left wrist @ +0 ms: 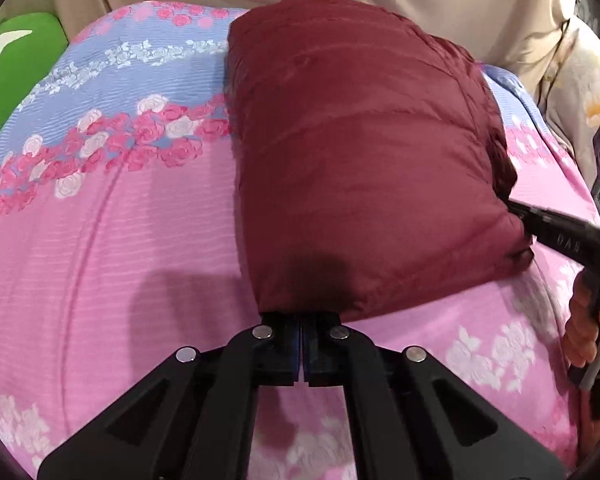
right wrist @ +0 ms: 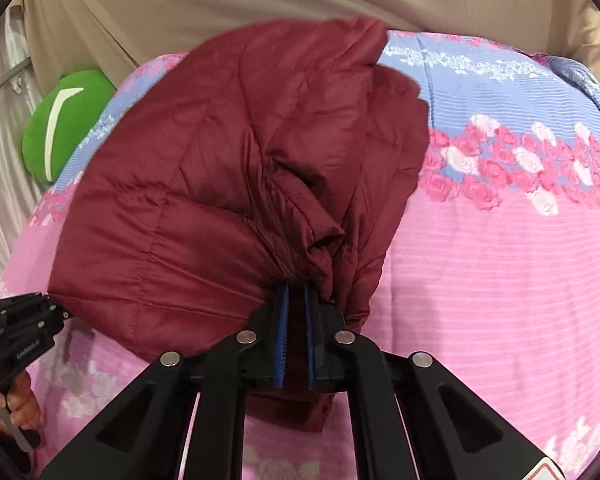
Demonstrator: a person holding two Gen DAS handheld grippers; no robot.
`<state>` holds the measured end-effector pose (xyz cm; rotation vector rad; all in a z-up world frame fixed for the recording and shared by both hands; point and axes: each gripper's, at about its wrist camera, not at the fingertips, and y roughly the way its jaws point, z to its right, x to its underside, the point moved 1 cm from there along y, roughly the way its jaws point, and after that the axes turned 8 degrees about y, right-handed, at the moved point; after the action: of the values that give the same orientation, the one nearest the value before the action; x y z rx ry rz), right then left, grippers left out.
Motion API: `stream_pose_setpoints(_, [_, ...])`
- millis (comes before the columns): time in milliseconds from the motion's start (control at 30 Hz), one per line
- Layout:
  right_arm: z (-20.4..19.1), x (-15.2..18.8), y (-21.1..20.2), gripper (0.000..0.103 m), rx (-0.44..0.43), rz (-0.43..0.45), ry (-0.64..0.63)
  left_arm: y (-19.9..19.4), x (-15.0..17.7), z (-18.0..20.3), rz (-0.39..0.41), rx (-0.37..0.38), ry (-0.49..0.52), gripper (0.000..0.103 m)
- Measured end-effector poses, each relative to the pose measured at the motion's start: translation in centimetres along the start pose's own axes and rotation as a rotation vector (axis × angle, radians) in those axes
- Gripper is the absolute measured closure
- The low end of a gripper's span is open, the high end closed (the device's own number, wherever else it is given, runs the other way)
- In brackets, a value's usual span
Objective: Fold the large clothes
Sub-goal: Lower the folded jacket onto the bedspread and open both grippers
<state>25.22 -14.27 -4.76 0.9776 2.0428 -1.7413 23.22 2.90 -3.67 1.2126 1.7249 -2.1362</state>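
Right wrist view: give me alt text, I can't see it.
The right gripper clamps a bunched edge of the folded maroon puffer jacket, which lies on a pink and blue floral bedspread. A green cushion sits far left.

Lighting, both wrist views: bright, even and warm from where I watch, with colours saturated on the floral bedsheet (left wrist: 100,220); soft dark shadow on the sheet just left of the maroon padded jacket (left wrist: 360,152) in the left view, another over the jacket's near hem; mild sheen on the jacket's quilted panels, nothing blown out; small bright glints on the metal rivets of the left gripper (left wrist: 301,320). Distortion: strong fisheye bowing, the sheet bulging like a dome; black vignette at the corners. Focus: the jacket's far top edge (right wrist: 340,28) smeared in the right view; the near linkage soft.
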Motion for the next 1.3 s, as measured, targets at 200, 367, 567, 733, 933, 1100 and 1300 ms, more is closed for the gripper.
stream_pose_setpoints(200, [0.1,0.0,-0.2,0.1,0.015,0.02,0.028,-0.8,0.5,2.7,0.03,-0.157,0.086,0.103])
stream_pose_setpoints(367, [-0.1,0.9,-4.7,0.092,0.034,0.077,0.079,-4.8,1.3,4.8,0.094,-0.177,0.078,0.084])
stream_pose_setpoints(567, [-2.2,3.2,-6.0,0.092,-0.025,0.031,-0.005,-8.3,0.1,5.3,0.181,-0.11,0.026,0.074])
stream_pose_setpoints(733, [-1.2,3.2,-1.9,0.103,0.011,-0.059,-0.042,-4.9,-1.5,3.7,0.1,-0.106,-0.026,0.074])
stream_pose_setpoints(933, [1.0,1.2,-0.9,0.103,0.05,-0.051,-0.003,-3.0,-1.8,5.1,0.083,-0.134,0.02,0.069])
stream_pose_setpoints(1100, [1.5,1.0,-1.5,0.103,0.064,-0.053,0.048,-2.3,-1.8,6.8,0.085,-0.199,0.06,0.059])
stream_pose_setpoints(1300, [1.7,1.9,-9.1,0.068,0.077,0.154,0.09,-3.0,-1.0,7.2,0.084,-0.178,0.037,0.052])
